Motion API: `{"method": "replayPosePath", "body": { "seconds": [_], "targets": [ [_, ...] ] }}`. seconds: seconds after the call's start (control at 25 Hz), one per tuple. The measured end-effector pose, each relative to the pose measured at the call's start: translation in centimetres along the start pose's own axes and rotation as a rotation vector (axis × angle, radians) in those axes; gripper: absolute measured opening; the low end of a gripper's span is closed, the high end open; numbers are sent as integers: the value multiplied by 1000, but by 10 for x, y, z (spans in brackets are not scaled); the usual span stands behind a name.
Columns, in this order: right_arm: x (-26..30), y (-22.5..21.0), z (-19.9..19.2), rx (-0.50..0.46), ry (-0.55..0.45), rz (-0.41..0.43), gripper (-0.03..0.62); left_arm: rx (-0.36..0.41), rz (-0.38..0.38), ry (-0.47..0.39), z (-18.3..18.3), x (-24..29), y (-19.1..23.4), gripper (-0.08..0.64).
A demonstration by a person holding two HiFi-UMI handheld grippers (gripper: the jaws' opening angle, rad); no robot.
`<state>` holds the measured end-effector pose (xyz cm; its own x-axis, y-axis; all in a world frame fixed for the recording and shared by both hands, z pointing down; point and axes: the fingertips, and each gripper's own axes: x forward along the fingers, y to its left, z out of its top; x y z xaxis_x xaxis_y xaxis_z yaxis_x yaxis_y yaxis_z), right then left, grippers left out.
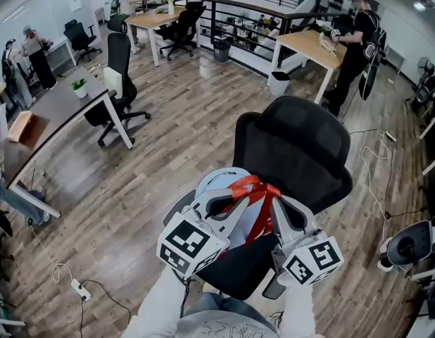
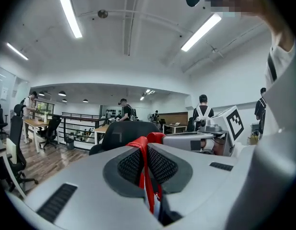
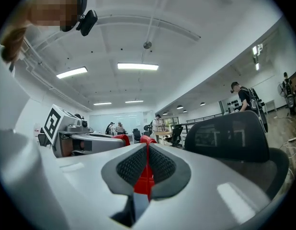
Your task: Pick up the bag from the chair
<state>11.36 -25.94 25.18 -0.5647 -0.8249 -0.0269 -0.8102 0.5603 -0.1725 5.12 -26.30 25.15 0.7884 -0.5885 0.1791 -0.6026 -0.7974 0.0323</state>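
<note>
A light blue bag [image 1: 221, 182] with red straps [image 1: 254, 189] hangs over the seat of a black mesh office chair [image 1: 302, 146], just in front of me. My left gripper [image 1: 235, 201] is shut on a red strap [image 2: 145, 169], pinched between its dark pads [image 2: 129, 166]. My right gripper [image 1: 272, 204] is shut on another red strap [image 3: 144, 176]. Both grippers point upward, side by side, each showing in the other's view. Most of the bag lies hidden behind the grippers.
Wood floor all round. A grey desk [image 1: 55, 115] with a black chair [image 1: 117, 83] stands at the left, wooden desks [image 1: 312, 44] and a railing [image 1: 246, 9] at the back. People stand at the back right [image 1: 355, 41] and far left. Cables and a power strip [image 1: 78, 287] lie on the floor.
</note>
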Motion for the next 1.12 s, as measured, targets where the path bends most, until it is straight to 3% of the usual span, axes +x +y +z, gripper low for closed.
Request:
{"method": "replayPosePath", "body": {
  "seconds": [0.16,0.6,1.12],
  "targets": [
    [-4,2,14,-11,-19,3,20,20,-7,-9,15,-4,-5,15],
    [-35,11,25,-23,-27,-3,20,-13,-23,-45,23,-27,-28,15],
    [-44,19,31,12,-58,0,23,-16,7,-53,27,-37,-32,16]
  ]
}}
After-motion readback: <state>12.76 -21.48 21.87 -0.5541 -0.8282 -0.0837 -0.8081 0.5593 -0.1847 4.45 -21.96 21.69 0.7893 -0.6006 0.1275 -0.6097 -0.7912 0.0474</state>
